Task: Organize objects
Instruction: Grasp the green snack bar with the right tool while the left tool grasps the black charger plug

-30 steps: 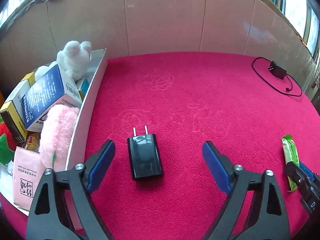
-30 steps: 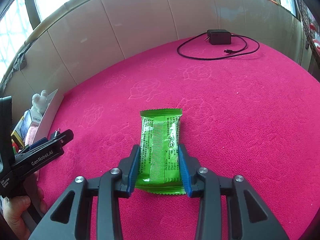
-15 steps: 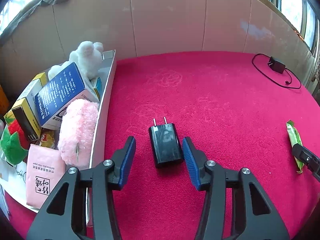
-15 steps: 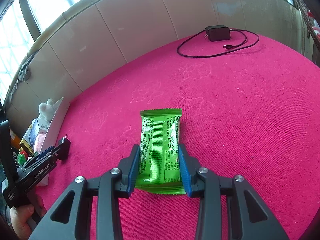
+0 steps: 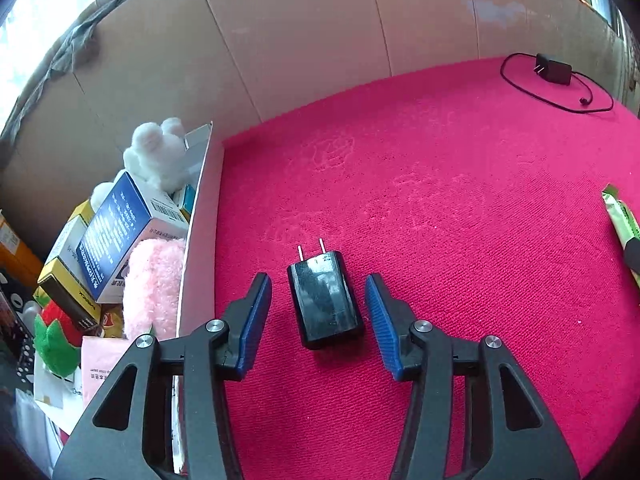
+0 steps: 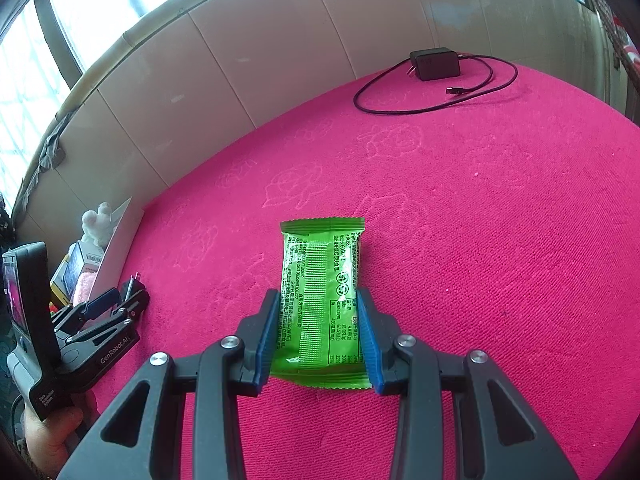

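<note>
"GenRobot.AI" stands in white on the side of the left gripper (image 6: 120,300). The print on the green packet (image 6: 322,304) and the blue box (image 5: 120,236) is too small to read.

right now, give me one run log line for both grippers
left gripper: open around black charger plug, closed in | right gripper: shut on green snack packet | both on red cloth

surface: a magenta-pink cloth (image 5: 460,208) with faint embossed rose outlines. lying directly on it: a black two-prong plug adapter (image 5: 325,300), prongs toward the back wall; a green snack packet (image 6: 323,300), flat, printed side up; a black charger with looped cable (image 6: 436,65) near the far right edge; a white open box (image 5: 200,240) at the left edge.
</note>
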`<action>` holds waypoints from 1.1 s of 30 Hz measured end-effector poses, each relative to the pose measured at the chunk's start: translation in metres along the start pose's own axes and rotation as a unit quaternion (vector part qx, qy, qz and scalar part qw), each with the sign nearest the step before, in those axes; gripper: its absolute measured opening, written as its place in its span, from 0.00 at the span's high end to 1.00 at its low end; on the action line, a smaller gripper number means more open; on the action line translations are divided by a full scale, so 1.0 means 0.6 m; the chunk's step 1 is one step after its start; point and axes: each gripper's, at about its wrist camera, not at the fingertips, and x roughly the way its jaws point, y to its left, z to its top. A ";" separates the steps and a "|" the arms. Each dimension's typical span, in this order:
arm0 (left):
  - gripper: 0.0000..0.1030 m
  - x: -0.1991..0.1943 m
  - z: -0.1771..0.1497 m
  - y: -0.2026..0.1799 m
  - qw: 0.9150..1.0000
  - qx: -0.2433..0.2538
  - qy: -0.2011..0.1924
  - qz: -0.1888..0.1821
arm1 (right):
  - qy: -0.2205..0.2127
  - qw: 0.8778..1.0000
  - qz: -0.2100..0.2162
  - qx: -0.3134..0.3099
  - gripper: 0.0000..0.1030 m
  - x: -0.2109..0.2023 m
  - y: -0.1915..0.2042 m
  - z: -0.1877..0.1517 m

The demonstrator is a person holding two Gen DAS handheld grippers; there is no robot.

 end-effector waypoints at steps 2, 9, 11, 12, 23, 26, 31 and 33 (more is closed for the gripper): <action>0.57 0.001 -0.001 0.009 1.000 -0.010 0.002 -0.018 | 0.000 1.000 0.001 0.001 0.64 0.000 -0.001 0.001; 0.70 -0.019 -0.015 0.038 0.995 -0.048 -0.013 -0.083 | 0.000 1.000 0.000 0.000 0.64 -0.001 -0.001 0.000; 0.70 -0.033 -0.021 0.040 0.994 -0.047 -0.027 -0.098 | 0.000 1.000 0.000 0.000 0.64 0.000 -0.001 0.000; 0.70 -0.039 -0.024 0.040 0.993 -0.045 -0.032 -0.101 | 0.000 1.000 0.000 0.000 0.64 0.000 -0.001 0.000; 0.70 -0.085 -0.044 0.050 0.990 -0.047 -0.073 -0.109 | -0.013 1.000 0.007 -0.021 0.65 -0.010 0.014 -0.002; 0.70 -0.095 -0.043 0.056 0.989 -0.050 -0.084 -0.109 | -0.028 0.999 0.004 -0.033 0.65 -0.023 0.025 -0.003; 0.70 -0.112 -0.042 0.075 0.986 -0.067 -0.100 -0.114 | -0.031 0.998 0.009 -0.045 0.65 -0.033 0.045 -0.004; 0.70 -0.120 -0.043 0.081 0.985 -0.071 -0.106 -0.115 | -0.031 0.998 0.011 -0.051 0.65 -0.036 0.055 -0.005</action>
